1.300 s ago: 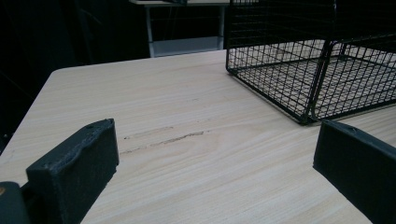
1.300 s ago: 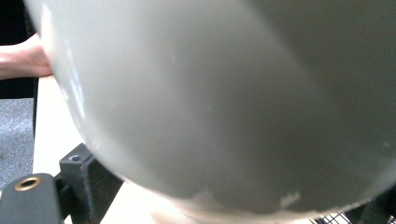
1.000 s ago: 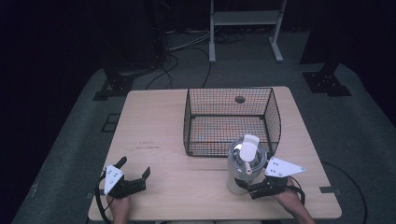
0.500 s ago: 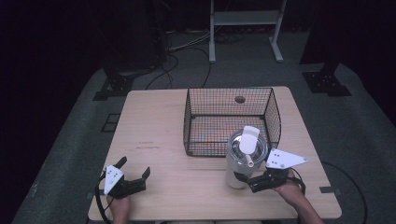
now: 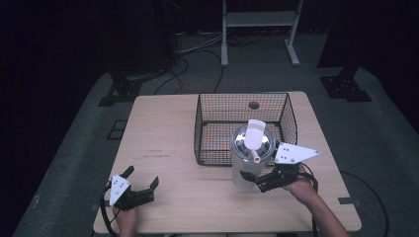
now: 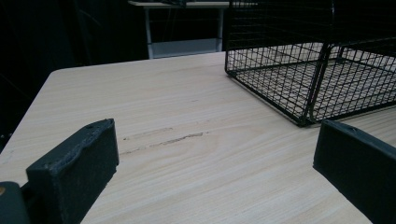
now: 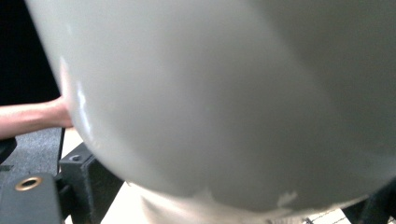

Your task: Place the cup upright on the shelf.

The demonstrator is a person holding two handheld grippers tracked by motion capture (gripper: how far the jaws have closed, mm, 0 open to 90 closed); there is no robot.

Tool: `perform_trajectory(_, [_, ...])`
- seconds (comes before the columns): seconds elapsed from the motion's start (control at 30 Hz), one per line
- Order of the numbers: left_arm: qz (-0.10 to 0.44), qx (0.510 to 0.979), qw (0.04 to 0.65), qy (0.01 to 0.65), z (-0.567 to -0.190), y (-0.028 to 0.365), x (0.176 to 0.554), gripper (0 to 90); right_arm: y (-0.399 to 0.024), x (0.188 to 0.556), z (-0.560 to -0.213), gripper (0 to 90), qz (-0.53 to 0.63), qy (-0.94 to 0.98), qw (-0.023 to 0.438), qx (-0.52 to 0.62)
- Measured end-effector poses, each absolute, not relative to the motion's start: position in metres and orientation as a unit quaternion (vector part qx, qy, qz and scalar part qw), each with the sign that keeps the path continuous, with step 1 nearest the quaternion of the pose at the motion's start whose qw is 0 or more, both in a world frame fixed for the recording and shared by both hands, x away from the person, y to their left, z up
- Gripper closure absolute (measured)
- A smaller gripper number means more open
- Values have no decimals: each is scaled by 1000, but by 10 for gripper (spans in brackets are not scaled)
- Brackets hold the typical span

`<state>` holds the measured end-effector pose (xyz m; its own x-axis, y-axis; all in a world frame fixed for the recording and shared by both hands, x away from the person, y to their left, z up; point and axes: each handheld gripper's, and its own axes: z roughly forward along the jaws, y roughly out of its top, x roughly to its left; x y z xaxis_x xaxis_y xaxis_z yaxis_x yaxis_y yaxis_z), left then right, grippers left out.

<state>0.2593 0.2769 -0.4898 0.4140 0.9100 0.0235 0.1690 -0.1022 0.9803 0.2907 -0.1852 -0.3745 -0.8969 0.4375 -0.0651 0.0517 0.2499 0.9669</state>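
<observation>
Canister (image 5: 245,163): a pale cylindrical container with a shiny metal top, right of centre in the high view; it stands at the near wall of the basket, tilted slightly; whether its base touches the table cannot be told; in the right gripper view its grey wall (image 7: 224,98) spans most of the frame
White piece (image 5: 255,138): a flat white part lying across the canister's top, a short tube at its near end
Right gripper (image 5: 262,178): lower right of the high view; jaws clamped on the lower side of the canister; grey plate above it; a hand behind
Basket (image 5: 291,116): black wire, open-topped, centre of the high view; its near corner sits at upper right in the left gripper view (image 6: 308,79)
Left gripper (image 5: 141,183): lower left of the high view, low over the table; jaws spread wide, nothing between them
Table (image 5: 163,128): light wood; faint dark streaks on its surface (image 6: 163,140)
</observation>
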Motion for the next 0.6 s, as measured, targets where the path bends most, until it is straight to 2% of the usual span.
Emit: perform_trajectory(0.6, [348,652,533,412,-490,278,260,0,-164,333,-325,91,591,775,167,152])
